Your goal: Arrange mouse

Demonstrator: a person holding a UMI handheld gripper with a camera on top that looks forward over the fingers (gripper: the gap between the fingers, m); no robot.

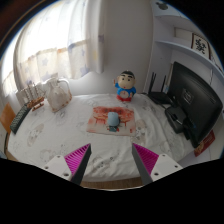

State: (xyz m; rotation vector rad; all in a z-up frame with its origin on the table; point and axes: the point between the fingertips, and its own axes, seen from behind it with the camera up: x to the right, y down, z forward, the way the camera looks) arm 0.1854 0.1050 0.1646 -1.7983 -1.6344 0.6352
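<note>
Beyond the released gripper (112, 163), a mouse (113, 119) rests on its mat (97, 125).

A small pale grey-blue mouse (113, 119) lies on an orange-and-white patterned mouse mat (108, 120), near the mat's middle. The mat lies flat on the white bench (60, 135), well beyond the tongs (112, 162), whose fingers are spread apart with nothing between them.

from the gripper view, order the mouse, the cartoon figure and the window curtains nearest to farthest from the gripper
The open gripper holds nothing.
1. Mouse, on the mat just ahead of the fingers.
2. Cartoon figure, standing beyond the mat at the table's back.
3. Window curtains, behind the table, off to the left.
</note>
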